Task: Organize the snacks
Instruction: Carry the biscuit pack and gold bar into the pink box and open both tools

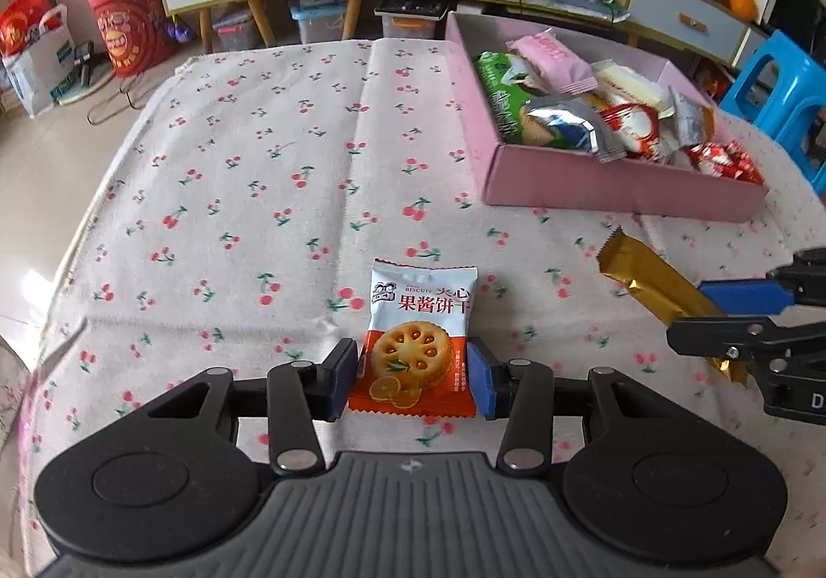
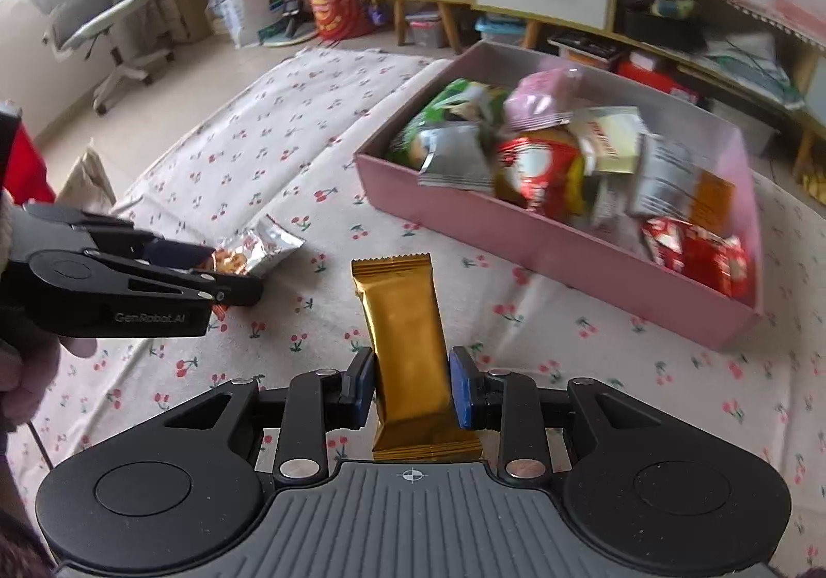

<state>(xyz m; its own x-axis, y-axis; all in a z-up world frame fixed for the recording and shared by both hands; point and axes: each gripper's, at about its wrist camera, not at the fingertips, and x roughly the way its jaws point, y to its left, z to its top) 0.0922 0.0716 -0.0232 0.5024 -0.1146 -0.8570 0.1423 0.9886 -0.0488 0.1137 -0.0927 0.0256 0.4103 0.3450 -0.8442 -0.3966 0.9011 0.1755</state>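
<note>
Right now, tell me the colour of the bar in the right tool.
Gold: the bar has a shiny gold wrapper, clearest in the right wrist view.

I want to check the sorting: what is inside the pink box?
The pink box holds mixed snack packets: green, pink, silver, cream and red ones. What lies beneath the top packets is covered.

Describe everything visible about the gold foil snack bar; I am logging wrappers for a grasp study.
The gold foil snack bar is a long, narrow, shiny metallic packet with crimped, saw-toothed end seals and no print visible. The right gripper is shut across its lower half, blue pads pressing both long edges, creasing the foil slightly. It points away from the camera toward the pink cardboard box, above the cherry-print tablecloth. Whether it is lifted clear is unclear.
</note>
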